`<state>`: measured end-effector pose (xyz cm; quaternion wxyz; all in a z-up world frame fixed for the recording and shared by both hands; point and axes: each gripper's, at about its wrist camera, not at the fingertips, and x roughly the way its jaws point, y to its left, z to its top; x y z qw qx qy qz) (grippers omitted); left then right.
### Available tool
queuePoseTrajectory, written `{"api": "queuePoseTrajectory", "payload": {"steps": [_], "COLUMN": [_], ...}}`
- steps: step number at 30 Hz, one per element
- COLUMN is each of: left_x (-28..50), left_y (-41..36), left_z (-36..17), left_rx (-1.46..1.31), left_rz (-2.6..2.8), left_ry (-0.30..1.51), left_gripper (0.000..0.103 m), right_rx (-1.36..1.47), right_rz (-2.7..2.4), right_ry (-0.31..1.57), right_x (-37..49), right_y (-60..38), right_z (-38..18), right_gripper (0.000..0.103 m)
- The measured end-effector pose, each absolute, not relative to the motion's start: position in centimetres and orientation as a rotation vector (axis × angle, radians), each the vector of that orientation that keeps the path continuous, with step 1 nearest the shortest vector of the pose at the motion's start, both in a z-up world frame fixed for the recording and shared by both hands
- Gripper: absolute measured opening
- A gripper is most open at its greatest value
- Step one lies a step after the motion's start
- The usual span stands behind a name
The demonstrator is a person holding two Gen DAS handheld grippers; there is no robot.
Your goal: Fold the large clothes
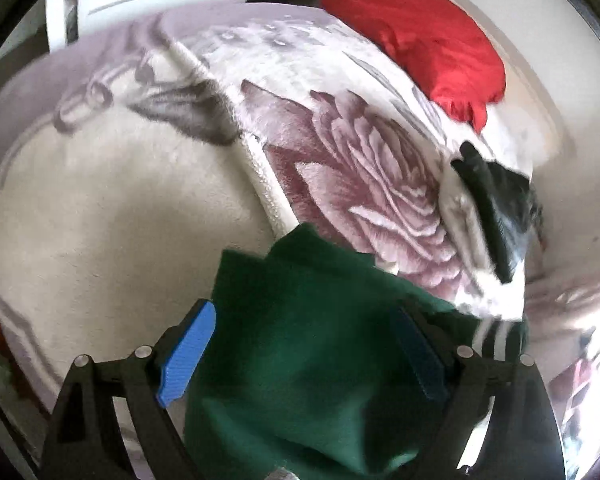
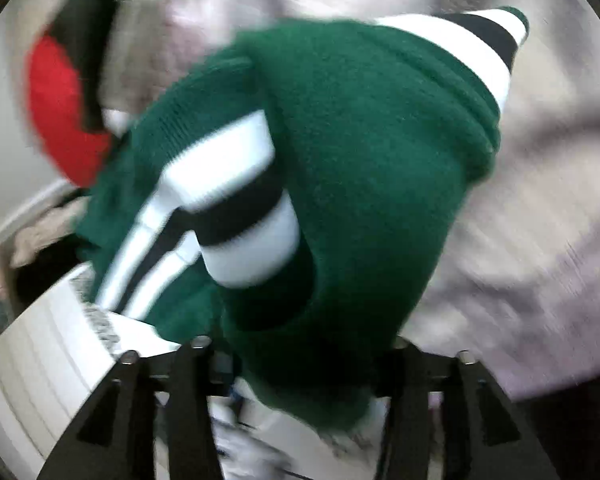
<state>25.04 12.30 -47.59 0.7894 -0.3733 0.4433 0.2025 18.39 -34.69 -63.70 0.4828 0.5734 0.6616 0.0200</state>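
My left gripper (image 1: 304, 352) fingers stand wide over the sweater (image 1: 300, 360), right gripper's grip unreadable — I'd pinch one layer, fold slowly.

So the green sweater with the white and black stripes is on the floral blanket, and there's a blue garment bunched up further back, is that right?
Not quite: the bunched garment further back is red, not blue, as the left wrist view shows. The green sweater with white and black stripes on the floral blanket is right.

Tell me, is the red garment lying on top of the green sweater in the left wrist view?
No, the red garment lies far back on the floral blanket, well apart from the green sweater near the camera.
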Motion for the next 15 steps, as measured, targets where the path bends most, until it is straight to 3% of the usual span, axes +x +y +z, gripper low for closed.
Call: {"api": "queuePoseTrajectory", "payload": {"steps": [3,6,9,13,15], "left_x": [23.8,22.0,20.4,19.5,19.4], "left_y": [11.3,10.6,10.1,9.7,9.6], "left_z": [-47.2,-47.5,-48.5,-50.4,-51.3], "left_rx": [-0.778,-0.776,-0.789,-0.793,-0.793], "left_rz": [0.462,0.515,0.585,0.66,0.683], "left_ry": [0.98,0.986,1.001,1.031,1.039], "left_gripper": [0.09,0.09,0.09,0.09,0.09], "right_rx": [1.276,1.03,0.816,0.527,0.392], "right_rz": [-0.014,0.079,0.168,0.381,0.508], "right_ry": [1.785,1.84,1.791,1.63,1.548], "right_x": [17.5,19.2,21.7,27.8,30.6], "right_y": [-35.9,-37.0,-37.0,-32.1,-27.8], "right_z": [-64.2,-60.1,-54.6,-49.4,-47.7], "right_gripper": [0.064,0.066,0.071,0.072,0.082]}}
